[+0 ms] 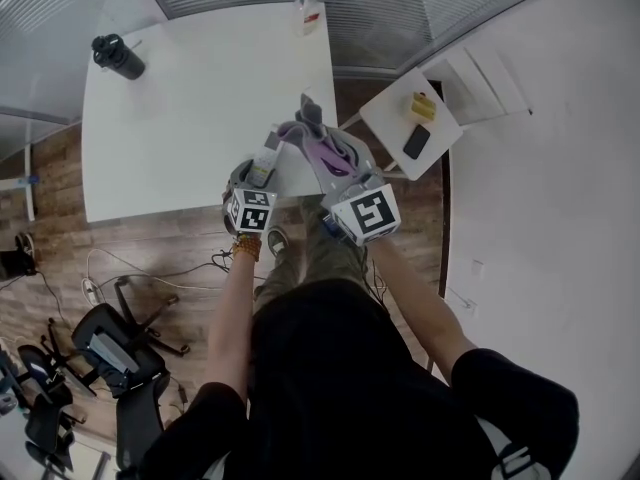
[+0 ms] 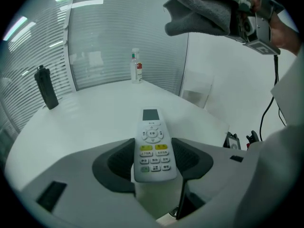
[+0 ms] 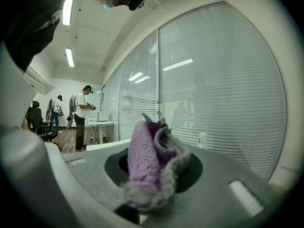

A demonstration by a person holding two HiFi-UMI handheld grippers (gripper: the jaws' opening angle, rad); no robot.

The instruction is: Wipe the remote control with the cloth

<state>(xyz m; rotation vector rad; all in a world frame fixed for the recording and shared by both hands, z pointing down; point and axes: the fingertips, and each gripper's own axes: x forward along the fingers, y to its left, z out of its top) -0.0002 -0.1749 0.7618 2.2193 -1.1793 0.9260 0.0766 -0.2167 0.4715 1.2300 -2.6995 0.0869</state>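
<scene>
The remote control [image 2: 152, 137] sits clamped in the left gripper [image 2: 153, 156], long axis along the jaws, screen end outward over the counter [image 2: 85, 122]. The cloth [image 3: 147, 170], bunched in the right gripper [image 3: 157, 159], hangs above-right, apart.

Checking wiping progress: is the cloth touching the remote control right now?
No, the cloth hangs well above the remote control, apart from it.
</scene>
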